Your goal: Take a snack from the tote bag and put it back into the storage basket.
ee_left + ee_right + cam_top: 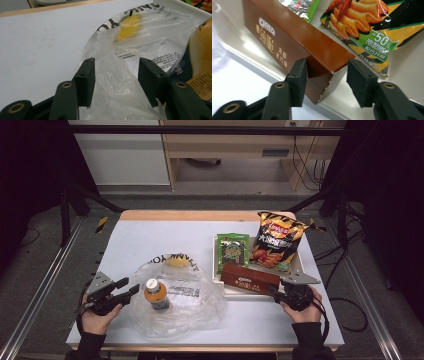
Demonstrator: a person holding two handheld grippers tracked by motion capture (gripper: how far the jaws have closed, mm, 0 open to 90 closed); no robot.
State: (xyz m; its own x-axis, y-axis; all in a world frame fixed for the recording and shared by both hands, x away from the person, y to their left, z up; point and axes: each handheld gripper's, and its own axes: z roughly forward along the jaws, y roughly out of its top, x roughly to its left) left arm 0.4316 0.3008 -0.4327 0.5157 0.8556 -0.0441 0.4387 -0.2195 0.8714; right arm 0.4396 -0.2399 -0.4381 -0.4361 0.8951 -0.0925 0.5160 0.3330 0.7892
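The person is packing snacks into the clear plastic bag, and the step in hand looks like picking the brown Oreo box out of the white tray. Taking the tray as landmark: the box is lying along the tray's near edge, with the green snack packet and the chip bag sitting behind it, farther inside the tray; the plastic bag is lying on the table just left of the tray, with an orange juice bottle standing in it. The right gripper is sitting at the box's right end, at the tray's near right corner, jaws straddling the end of the box; the left pad seems to be touching the box's side while the right pad is standing apart from it with a gap, so no real grip yet, though contact is hard to judge from this angle. The left gripper, well left of the tray at the bag's left edge, is standing spread with crumpled bag film bunched between the jaws, not pinched. Next move likely calls for closing the right jaws squarely on the box end, lifting it clear of the tray's rim, and carrying it left to the bag while the left gripper is holding the mouth open.
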